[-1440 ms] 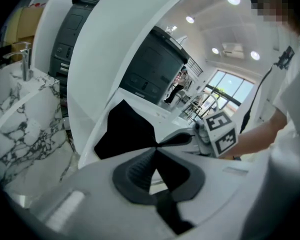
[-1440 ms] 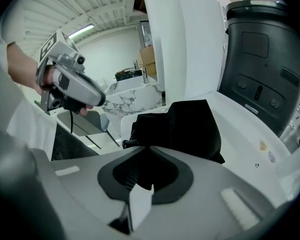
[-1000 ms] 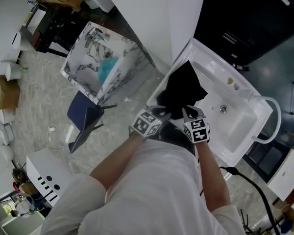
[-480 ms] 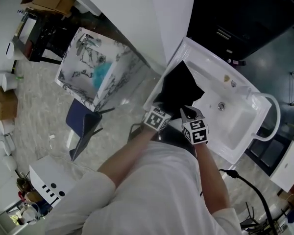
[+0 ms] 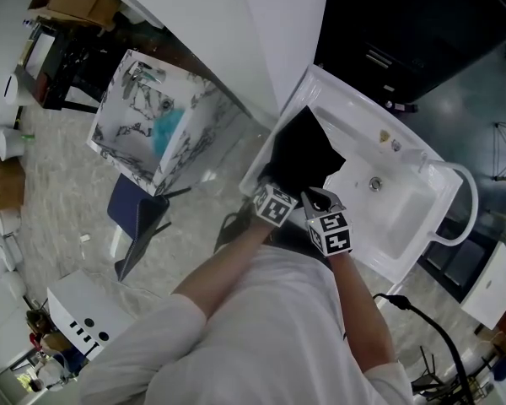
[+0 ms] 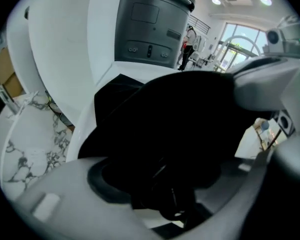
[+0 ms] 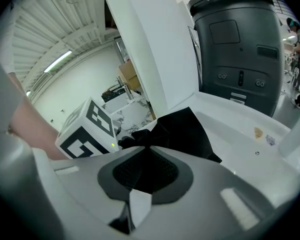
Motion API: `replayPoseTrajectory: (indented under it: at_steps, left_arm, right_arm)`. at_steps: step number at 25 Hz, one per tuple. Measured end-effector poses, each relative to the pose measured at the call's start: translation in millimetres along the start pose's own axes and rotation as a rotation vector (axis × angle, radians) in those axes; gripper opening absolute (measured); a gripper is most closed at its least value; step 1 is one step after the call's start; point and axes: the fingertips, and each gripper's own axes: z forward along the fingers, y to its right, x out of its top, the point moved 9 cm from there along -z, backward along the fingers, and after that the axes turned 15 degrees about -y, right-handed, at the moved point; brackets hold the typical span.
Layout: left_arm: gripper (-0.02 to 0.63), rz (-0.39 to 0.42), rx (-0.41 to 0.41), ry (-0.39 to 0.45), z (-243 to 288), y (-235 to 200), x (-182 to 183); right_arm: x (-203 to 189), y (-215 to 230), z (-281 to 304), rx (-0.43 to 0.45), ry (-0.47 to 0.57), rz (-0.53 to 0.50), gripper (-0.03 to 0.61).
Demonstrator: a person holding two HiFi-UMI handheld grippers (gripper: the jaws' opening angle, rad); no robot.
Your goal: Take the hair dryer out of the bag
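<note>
right claw (image 7: pixel 142 156): clamped on black bag (image 5: pixel 308 150) rim, likely holding its mouth up | left claw (image 6: pixel 165 169): jaws just opened wide, bag interior between them unpinched, seemingly reaching for hair dryer | bag: on sink (image 5: pixel 405 205)

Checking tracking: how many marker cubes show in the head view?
2. Left cube at the black bag's near edge; right cube beside it. No others visible.

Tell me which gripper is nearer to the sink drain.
Right. The right gripper pinches the bag toward the drain; the left gripper, jaws just opened around the bag, sits farther off.
</note>
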Motion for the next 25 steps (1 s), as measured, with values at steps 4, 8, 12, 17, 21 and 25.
replayPoseTrajectory:
  at_steps: [4,8,12,17,21,25]
  left_arm:
    - [0.284,0.01,0.016,-0.028,9.0,0.0,3.8]
    - [0.258,0.043,0.046,-0.058,17.2,1.0,6.0]
    - [0.241,0.025,-0.019,-0.09,22.8,-7.1,10.6]
    - [0.227,-0.028,-0.101,-0.061,-0.4,-11.8,12.0]
    - [0.221,-0.054,-0.143,-0.004,-20.7,-13.2,16.2]
    - [0.216,-0.089,-0.189,0.036,-34.7,-13.8,14.3]
  right_arm:
    - [-0.6,-0.8,-1.3,0.016,-0.004,0.002,0.026]
    - [-1.4,1.8,-2.6,0.019,-0.006,0.005,0.025]
    - [-4.0,7.5,-1.1,0.001,-0.014,0.021,0.028]
    - [-7.0,15.6,-1.7,-0.031,-0.011,0.067,0.034]
    - [-5.2,22.5,-2.3,-0.056,0.004,0.086,0.038]
    - [-6.1,27.3,-2.7,-0.085,0.012,0.108,0.048]
